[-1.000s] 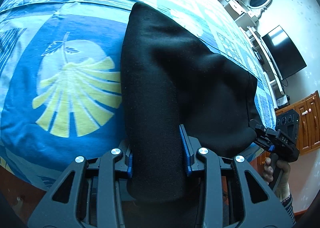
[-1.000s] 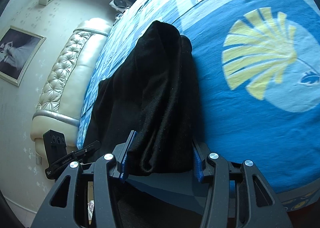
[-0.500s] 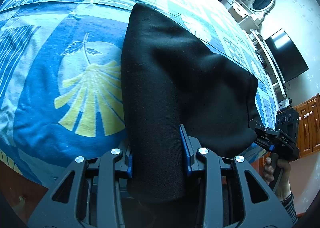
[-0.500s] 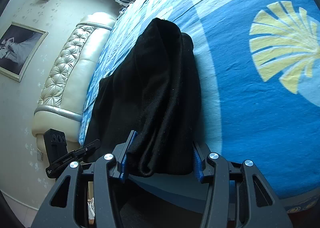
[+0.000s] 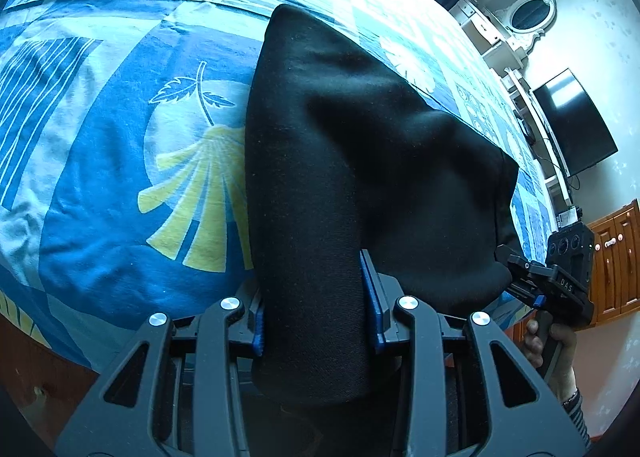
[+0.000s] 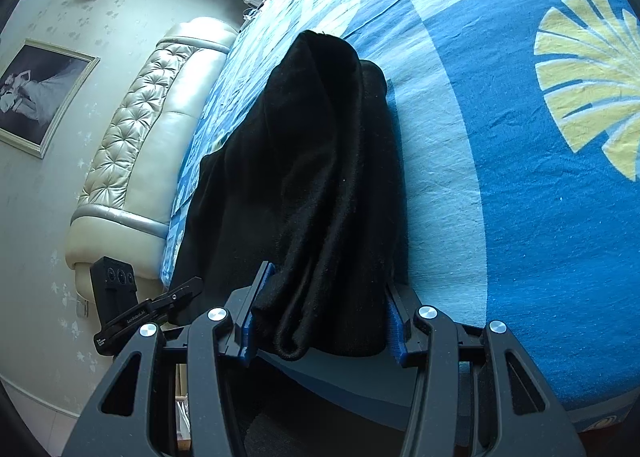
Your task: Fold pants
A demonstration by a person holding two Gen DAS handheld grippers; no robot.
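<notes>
The black pants [image 5: 360, 161] hang stretched between both grippers above the bed. My left gripper [image 5: 314, 313] is shut on one bunched end of the pants, which fills the space between its blue pads. My right gripper [image 6: 322, 317] is shut on the other end of the pants [image 6: 316, 177], gathered in folds. The far part of the cloth rests on the blue bedspread [image 5: 100, 217]. The right gripper also shows at the right edge of the left wrist view [image 5: 520, 273], and the left gripper in the right wrist view [image 6: 172, 297].
The bedspread [image 6: 540, 237] is blue with yellow leaf prints. A padded cream headboard [image 6: 140, 137] stands at one end of the bed. A TV [image 5: 572, 125], white shelves and a wooden cabinet [image 5: 616, 261] stand by the far wall.
Both grippers have moved sideways along the bed with the pants held; the yellow leaf print has shifted in both views. The grip on the cloth is unchanged.
</notes>
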